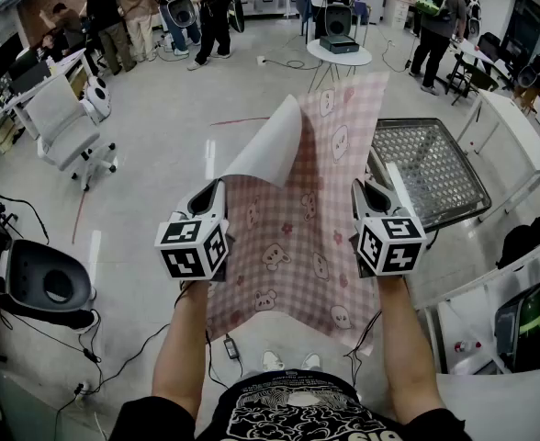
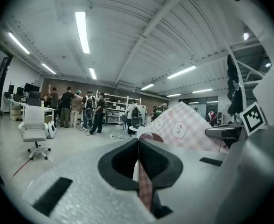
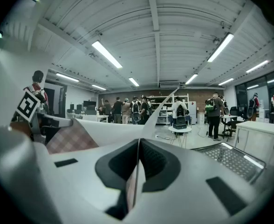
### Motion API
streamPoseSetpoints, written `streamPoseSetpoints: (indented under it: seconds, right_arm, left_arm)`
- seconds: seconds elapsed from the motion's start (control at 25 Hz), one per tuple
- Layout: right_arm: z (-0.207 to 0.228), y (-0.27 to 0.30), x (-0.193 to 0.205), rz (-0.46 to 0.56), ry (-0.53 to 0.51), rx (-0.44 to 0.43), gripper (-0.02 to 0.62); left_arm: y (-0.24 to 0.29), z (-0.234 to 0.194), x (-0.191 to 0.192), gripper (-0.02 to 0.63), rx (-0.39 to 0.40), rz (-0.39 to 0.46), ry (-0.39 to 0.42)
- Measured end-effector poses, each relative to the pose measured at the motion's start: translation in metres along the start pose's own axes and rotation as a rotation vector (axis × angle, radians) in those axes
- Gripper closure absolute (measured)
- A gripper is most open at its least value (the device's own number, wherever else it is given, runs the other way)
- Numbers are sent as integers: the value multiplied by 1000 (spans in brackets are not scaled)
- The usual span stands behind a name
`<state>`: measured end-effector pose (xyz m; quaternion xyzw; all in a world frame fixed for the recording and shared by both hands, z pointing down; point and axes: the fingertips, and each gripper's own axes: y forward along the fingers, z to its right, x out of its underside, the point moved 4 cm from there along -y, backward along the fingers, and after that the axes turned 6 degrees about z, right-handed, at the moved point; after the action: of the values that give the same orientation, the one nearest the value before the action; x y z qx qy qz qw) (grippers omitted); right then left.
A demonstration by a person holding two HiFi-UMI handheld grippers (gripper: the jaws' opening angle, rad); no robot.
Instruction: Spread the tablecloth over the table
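Fabric is pinched in both grips. The left tongs (image 2: 138,143) are closed flat on a thin strip of the pink checked tablecloth (image 1: 298,237), which runs down between the dark pads. The right tongs (image 3: 138,143) are pressed together in the same way on the cloth's opposite edge. Each carries a cube with square markers just near of its grip, and the person's bare forearms reach in from the near side.

The two tongs are held up side by side and well apart, with the tablecloth stretched between them in the air. Its near part hangs down toward the person's shoes (image 1: 288,361). Its far part lifts up and away, and the far left corner is curled over, showing a plain white underside. Small bear faces are printed on the pink checks.

The cloth is over the floor, not yet on the worktop (image 1: 435,168), a metal-framed one with a mesh-patterned top that stands to the right and a little farther off. The cloth's right edge overlaps the worktop's left side in the head view; whether they touch I cannot tell.

Farther away stands a round white table (image 1: 339,55) bearing a black box, with a group of people (image 1: 151,16) beyond, and a white office chair (image 1: 63,127) on the far left
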<state>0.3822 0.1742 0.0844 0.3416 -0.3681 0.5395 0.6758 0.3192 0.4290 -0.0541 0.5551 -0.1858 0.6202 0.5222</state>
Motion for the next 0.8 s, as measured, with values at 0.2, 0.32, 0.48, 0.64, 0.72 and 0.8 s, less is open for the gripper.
streamPoseSetpoints:
  seconds: [0.2, 0.32, 0.48, 0.64, 0.72, 0.8]
  right_arm:
    - [-15, 8, -1, -2, 5, 11, 589]
    - [-21, 13, -1, -6, 2, 17, 589]
    - [-23, 17, 1, -6, -3, 25, 589]
    - [-28, 27, -2, -10, -7, 32, 589]
    - [-28, 34, -5, -12, -10, 36, 589]
    - [-27, 43, -7, -10, -11, 40, 589]
  left_arm:
    - [-2, -17, -1, 598, 7, -1, -3]
    - [-1, -23, 0, 598, 19, -3, -3]
    - [5, -29, 3, 598, 26, -4, -9]
    - [15, -39, -2, 598, 39, -4, -14]
    - [22, -43, -6, 598, 45, -5, -13]
    - [31, -47, -9, 598, 51, -2, -7]
